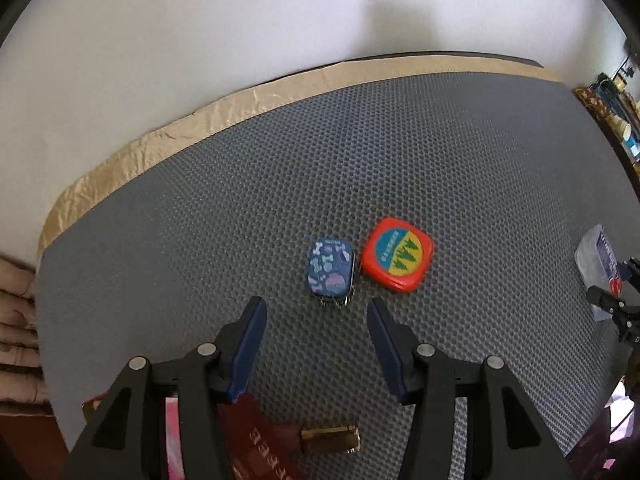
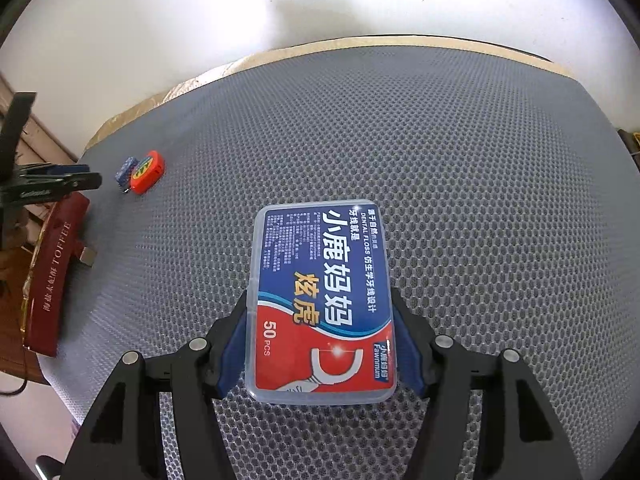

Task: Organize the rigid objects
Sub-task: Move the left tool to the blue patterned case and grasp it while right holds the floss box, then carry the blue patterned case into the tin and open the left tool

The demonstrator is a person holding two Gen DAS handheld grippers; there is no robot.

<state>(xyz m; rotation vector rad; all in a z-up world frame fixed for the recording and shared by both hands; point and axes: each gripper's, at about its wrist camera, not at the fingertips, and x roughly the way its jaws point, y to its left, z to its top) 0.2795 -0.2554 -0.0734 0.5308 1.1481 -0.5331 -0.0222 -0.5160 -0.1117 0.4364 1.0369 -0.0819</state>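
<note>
A clear dental floss box (image 2: 320, 264) with a blue and red label sits between the blue pads of my right gripper (image 2: 320, 304), which is shut on its two long sides. On the grey honeycomb mat (image 1: 460, 152), a small blue patterned tin (image 1: 330, 267) lies beside a red square tape measure (image 1: 397, 255). My left gripper (image 1: 316, 306) hangs open just short of the tin, with nothing between its fingers. From the right wrist view the tin (image 2: 125, 171) and the tape measure (image 2: 149, 176) lie far left, next to the left gripper (image 2: 60, 180).
A dark red toffee box (image 2: 52, 276) lies at the mat's left edge with a small gold block (image 2: 86, 257) against it; both show under my left gripper, the box (image 1: 260, 440) and the block (image 1: 330, 438). Tan paper (image 1: 160, 148) borders the mat's far side below a white wall.
</note>
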